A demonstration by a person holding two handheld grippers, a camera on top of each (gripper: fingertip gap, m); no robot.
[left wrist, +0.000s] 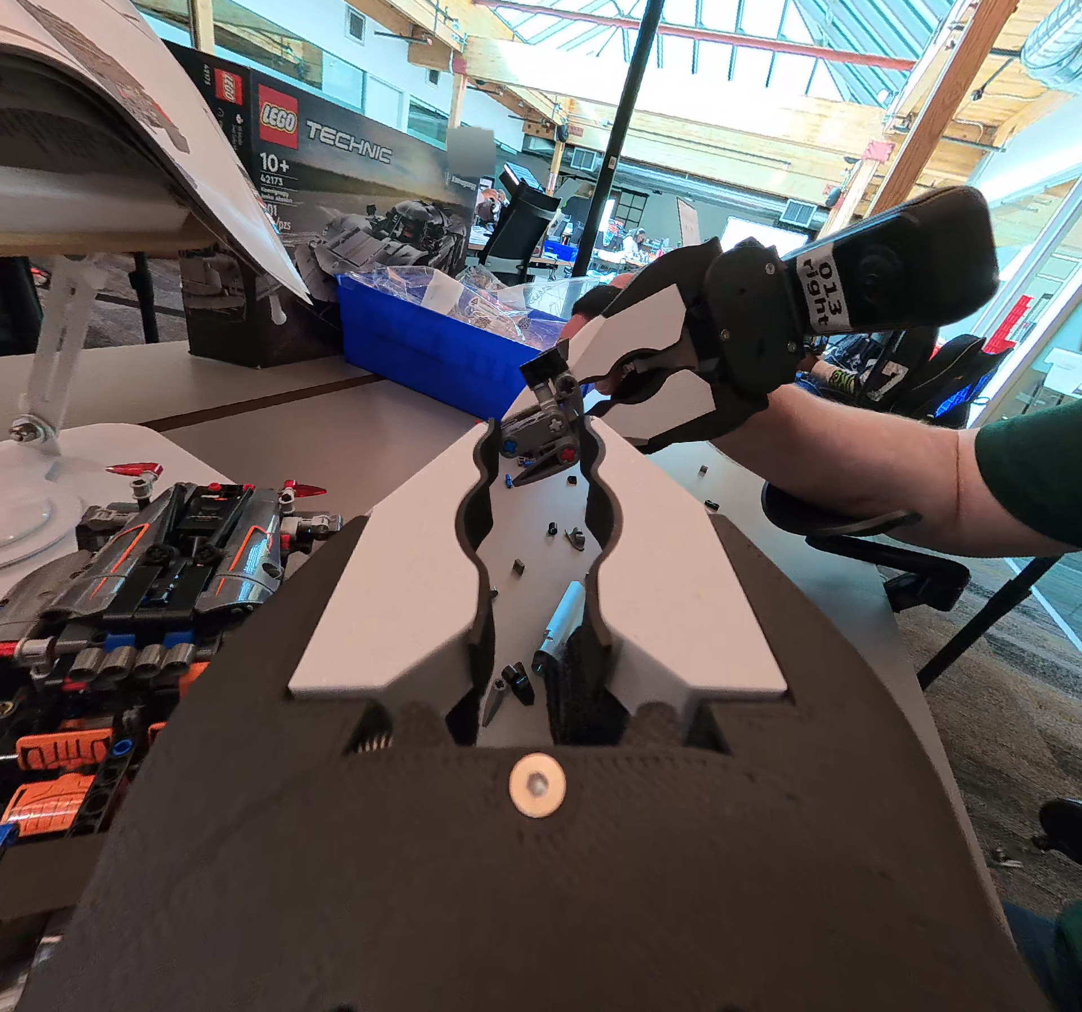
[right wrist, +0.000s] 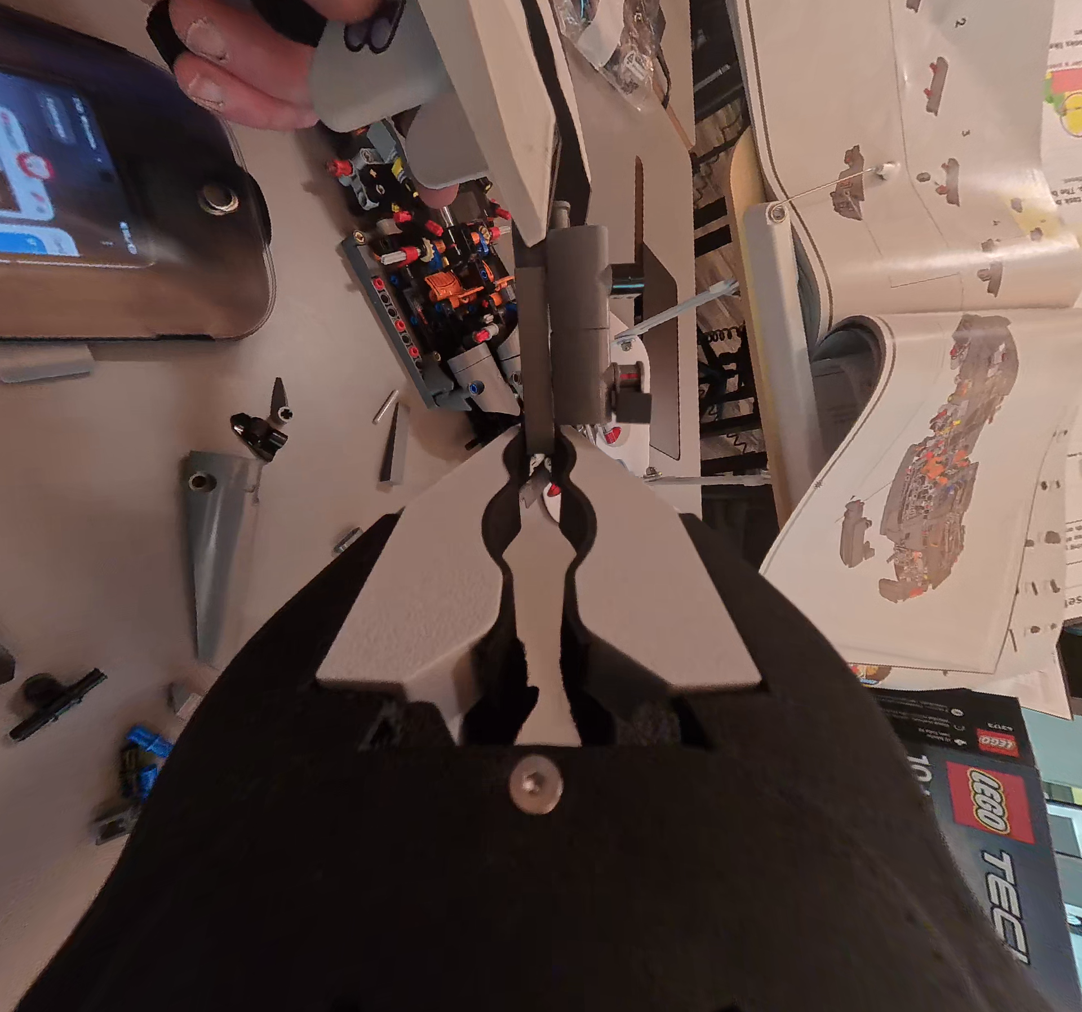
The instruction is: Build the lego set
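Note:
A small dark grey Lego sub-assembly [left wrist: 541,436] with blue and red pins is held between both grippers above the table. My left gripper [left wrist: 541,445] is shut on its lower part. My right gripper [left wrist: 579,380] comes in from the right and grips its upper arm, which has a black piece on top. In the right wrist view my right gripper [right wrist: 541,451] is shut on a thin dark beam of the sub-assembly [right wrist: 577,328], with the left gripper [right wrist: 571,234] clamped on its far end. The partly built car [left wrist: 158,574] [right wrist: 439,292] lies on the table to the left.
A blue bin [left wrist: 433,339] of part bags and the Lego box [left wrist: 351,164] stand behind. An open instruction booklet [right wrist: 937,456] lies on a stand. Loose pins and a grey panel [right wrist: 213,544] are scattered on the table [left wrist: 322,427]. A phone [right wrist: 88,193] lies nearby. Left tips to right tips: about 5 cm. The partly built car [right wrist: 439,292] is about equally far from each gripper, around 15 cm.

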